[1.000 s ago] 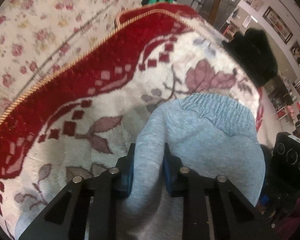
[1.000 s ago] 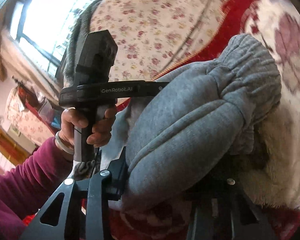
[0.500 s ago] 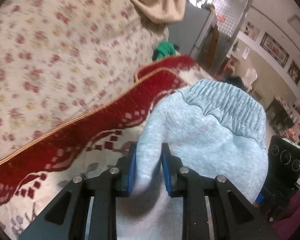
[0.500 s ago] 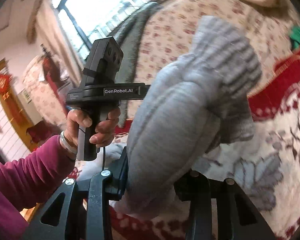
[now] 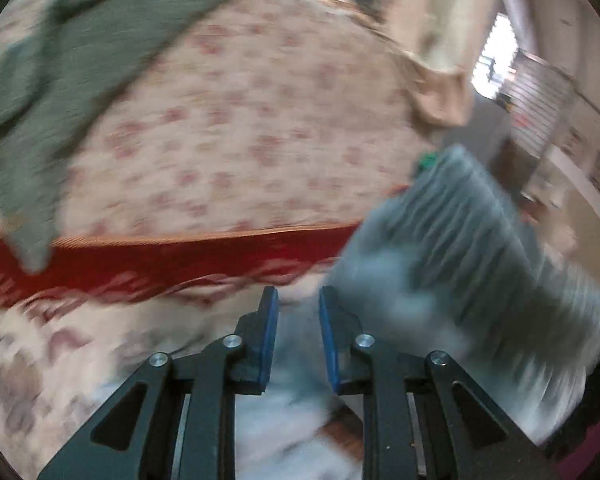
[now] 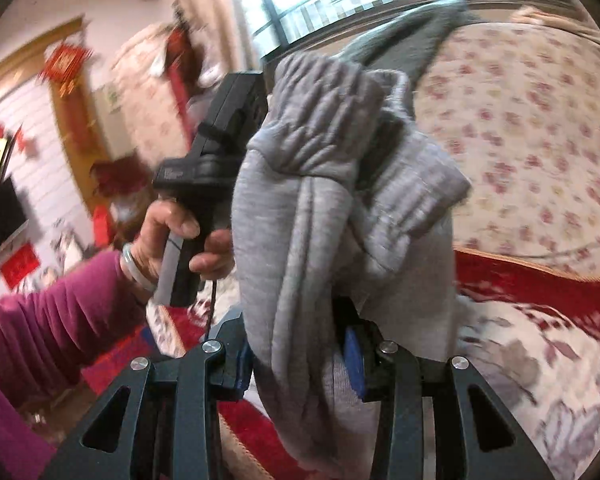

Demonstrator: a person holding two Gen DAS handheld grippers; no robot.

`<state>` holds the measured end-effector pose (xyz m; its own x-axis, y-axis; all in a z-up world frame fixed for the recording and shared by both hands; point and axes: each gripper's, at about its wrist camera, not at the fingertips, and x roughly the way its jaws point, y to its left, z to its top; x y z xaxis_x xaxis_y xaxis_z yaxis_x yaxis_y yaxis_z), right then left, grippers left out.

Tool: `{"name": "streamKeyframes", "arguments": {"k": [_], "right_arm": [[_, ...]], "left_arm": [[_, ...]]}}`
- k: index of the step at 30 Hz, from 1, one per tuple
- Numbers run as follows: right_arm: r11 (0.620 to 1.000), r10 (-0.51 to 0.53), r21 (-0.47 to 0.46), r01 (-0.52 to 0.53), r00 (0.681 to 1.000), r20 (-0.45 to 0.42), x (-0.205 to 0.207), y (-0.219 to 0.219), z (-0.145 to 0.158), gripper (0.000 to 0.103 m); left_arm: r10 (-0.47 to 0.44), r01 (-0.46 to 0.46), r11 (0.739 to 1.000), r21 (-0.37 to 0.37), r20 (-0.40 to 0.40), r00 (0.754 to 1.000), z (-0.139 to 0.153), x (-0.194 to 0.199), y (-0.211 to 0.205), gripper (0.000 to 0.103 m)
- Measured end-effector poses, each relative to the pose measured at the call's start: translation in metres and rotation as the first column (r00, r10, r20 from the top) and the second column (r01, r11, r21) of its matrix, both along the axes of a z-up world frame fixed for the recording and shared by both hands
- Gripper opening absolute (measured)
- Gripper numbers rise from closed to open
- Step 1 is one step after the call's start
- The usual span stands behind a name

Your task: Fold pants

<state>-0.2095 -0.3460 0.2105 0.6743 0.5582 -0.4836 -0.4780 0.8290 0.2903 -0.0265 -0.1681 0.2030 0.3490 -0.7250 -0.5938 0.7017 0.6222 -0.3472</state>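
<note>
The grey pants (image 6: pixel 320 208) hang lifted in the air with the ribbed waistband on top. My right gripper (image 6: pixel 300 356) is shut on a thick bunch of the grey fabric. In the left wrist view the pants (image 5: pixel 472 264) are blurred and sit to the right of my left gripper (image 5: pixel 296 340). Its blue pads stand a little apart and show the blanket between them, with no cloth held. The left gripper's handle (image 6: pixel 204 176) shows in the right wrist view, held by a hand just left of the pants.
A red and white patterned blanket (image 5: pixel 148 272) covers the surface below. Behind it is floral fabric (image 5: pixel 240 128) with a grey-green cloth (image 5: pixel 60 60) draped over it. The person's magenta sleeve (image 6: pixel 40 320) is at the left.
Both grippers have risen and tilted up, lifting the pants off the blanket. The left gripper's pads, which pinched grey fabric before, are now apart with the pants off to their right.
</note>
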Motion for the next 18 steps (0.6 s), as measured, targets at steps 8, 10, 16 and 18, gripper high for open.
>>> {"name": "streamKeyframes", "arguments": {"k": [8, 10, 16, 18], "right_arm": [[0.983, 0.153, -0.077, -0.166, 0.976, -0.157, 0.049, 0.085, -0.064, 0.041], [0.977, 0.174, -0.088, -0.194, 0.966, -0.193, 0.054, 0.098, -0.081, 0.041], [0.975, 0.224, 0.047, -0.219, 0.956, -0.190, 0.045, 0.084, -0.070, 0.071], [0.967, 0.230, 0.156, -0.201, 0.952, -0.203, 0.041, 0.064, -0.060, 0.072]], "left_arm": [[0.345, -0.342, 0.939, 0.044, -0.088, 0.935, -0.034, 0.020, 0.138, 0.017], [0.372, -0.369, 0.928, 0.055, -0.079, 0.925, -0.035, 0.012, 0.154, 0.017], [0.315, -0.314, 0.945, 0.087, 0.011, 0.949, -0.019, -0.026, 0.138, 0.053], [0.254, -0.257, 0.964, 0.074, 0.046, 0.966, -0.008, -0.040, 0.119, 0.061]]}}
